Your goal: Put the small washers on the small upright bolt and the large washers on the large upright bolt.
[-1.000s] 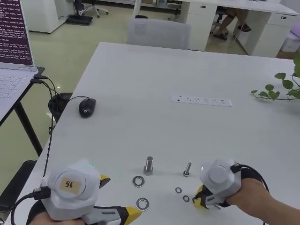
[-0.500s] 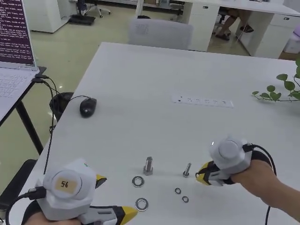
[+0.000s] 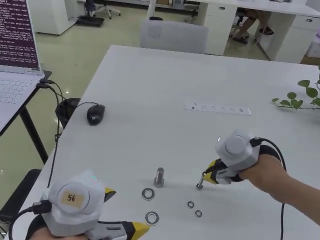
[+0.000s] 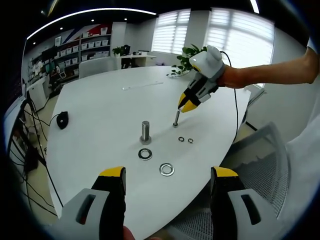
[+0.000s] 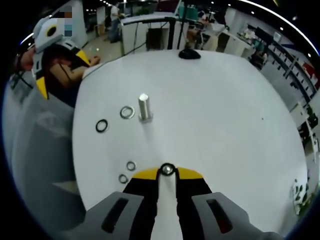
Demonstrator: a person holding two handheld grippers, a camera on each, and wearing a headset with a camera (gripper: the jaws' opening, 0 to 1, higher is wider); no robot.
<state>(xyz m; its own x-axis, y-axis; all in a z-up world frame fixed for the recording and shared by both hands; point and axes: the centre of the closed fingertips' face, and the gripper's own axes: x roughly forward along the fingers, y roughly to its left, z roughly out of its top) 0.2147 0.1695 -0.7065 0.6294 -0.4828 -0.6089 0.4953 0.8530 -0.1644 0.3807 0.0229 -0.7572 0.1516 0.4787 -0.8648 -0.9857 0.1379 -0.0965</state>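
The large upright bolt point(image 3: 159, 177) and the small upright bolt point(image 3: 200, 183) stand near the table's front. Two large washers point(image 3: 148, 193) point(image 3: 152, 218) lie left of two small washers point(image 3: 190, 204) point(image 3: 198, 213). My right gripper point(image 3: 207, 176) hovers at the small bolt's top. In the right gripper view its jaws pinch a small washer point(image 5: 167, 170), which hides that bolt. My left gripper point(image 3: 125, 210) rests open at the front left. Between its wide jaws, the left gripper view shows a large washer point(image 4: 166, 169), the large bolt point(image 4: 145, 132) and the small bolt point(image 4: 176, 118).
A black mouse point(image 3: 95, 114) with its cable lies at the table's left edge. A white power strip point(image 3: 217, 108) sits mid-table and a plant point(image 3: 300, 95) at the far right. A laptop point(image 3: 12, 45) stands on a side table to the left, and a chair point(image 3: 172, 35) stands beyond the far edge.
My right gripper has lifted from the table beside the small washers and moved up and left to the top of the small bolt. The left gripper has stayed put.
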